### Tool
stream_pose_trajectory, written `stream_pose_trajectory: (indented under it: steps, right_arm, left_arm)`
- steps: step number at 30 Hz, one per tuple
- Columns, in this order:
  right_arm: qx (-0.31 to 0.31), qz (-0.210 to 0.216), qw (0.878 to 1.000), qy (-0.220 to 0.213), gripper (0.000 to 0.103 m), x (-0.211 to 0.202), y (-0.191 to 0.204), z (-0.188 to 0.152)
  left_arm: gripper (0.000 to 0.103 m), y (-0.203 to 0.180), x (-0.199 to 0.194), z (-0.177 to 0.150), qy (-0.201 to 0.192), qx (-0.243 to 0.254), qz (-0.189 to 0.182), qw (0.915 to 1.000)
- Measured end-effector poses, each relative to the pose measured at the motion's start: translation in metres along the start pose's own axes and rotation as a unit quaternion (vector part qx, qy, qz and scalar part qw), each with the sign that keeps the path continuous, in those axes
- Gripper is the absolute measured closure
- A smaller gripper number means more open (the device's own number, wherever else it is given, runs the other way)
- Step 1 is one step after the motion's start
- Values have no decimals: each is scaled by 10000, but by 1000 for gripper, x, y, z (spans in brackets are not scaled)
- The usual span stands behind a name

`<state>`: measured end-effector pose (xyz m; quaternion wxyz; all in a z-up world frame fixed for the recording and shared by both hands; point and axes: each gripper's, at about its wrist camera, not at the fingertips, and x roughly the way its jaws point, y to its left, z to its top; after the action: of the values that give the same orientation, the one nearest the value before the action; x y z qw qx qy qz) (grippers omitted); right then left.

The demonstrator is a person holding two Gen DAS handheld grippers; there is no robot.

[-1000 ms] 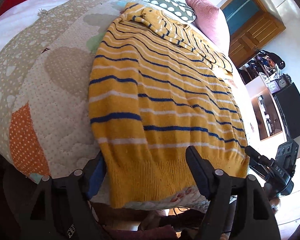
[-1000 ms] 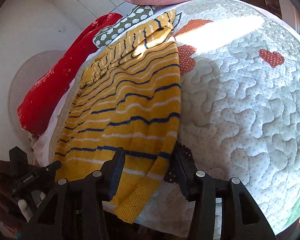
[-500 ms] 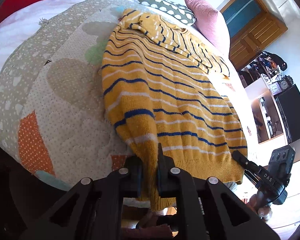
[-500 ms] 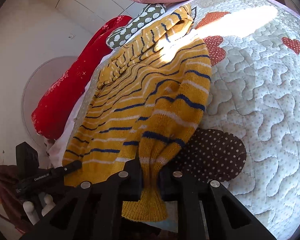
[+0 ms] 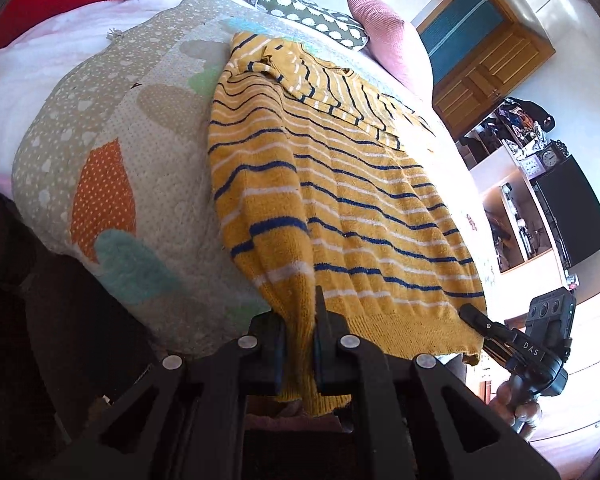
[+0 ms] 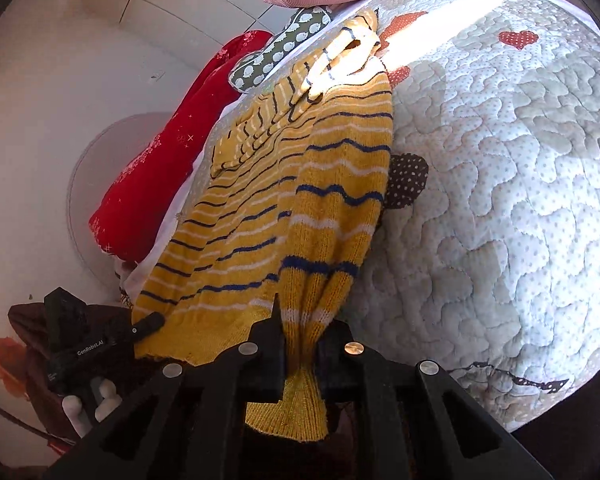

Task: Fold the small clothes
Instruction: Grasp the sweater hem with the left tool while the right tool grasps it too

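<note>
bed: quilted patchwork cover with dots, hearts and coloured patches, sunlit on its far side; everything lies on it
left claw: left claw is nearly closed, its two black fingers pinching a bunched fold of the hem at one bottom corner of the sweater; a short ribbed tail of knit hangs out below the pads
left claw motion: jaws have just been closing, with the yellow knit between them
right claw: right claw is likewise drawn in narrow, clamped on the other bottom corner of the hem, cloth gathered into pleats between the fingers and a ribbed flap dangling beneath
right claw motion: jaws have just been closing onto the knit
sweater: yellow sweater with blue and white stripes, spread lengthwise on the cover, hem toward the claws; both gripped corners are lifted and the side edges curl inward over the body
sleeves: folded across the chest at the far end, near the pillows
other claw seen: in the left view the right claw's tip lies at the hem's far corner; in the right view the left claw's tip touches the hem's left edge
pillows: pink pillow and a dark patterned cushion at the head of the bed
red cloth: red blanket along the bed's far side
room: wooden door and a dark screen beyond the bed
</note>
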<state>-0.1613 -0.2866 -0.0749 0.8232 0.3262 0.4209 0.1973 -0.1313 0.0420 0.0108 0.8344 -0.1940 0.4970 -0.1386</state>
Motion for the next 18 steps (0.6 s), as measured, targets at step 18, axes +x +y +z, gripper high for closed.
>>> stream_pose_trajectory:
  steps: [18]
  right_arm:
    - [-1077,-81,9935,-367,91,16,74,76]
  left_arm:
    - [94,-15,3,80,-425,21,13,9991]
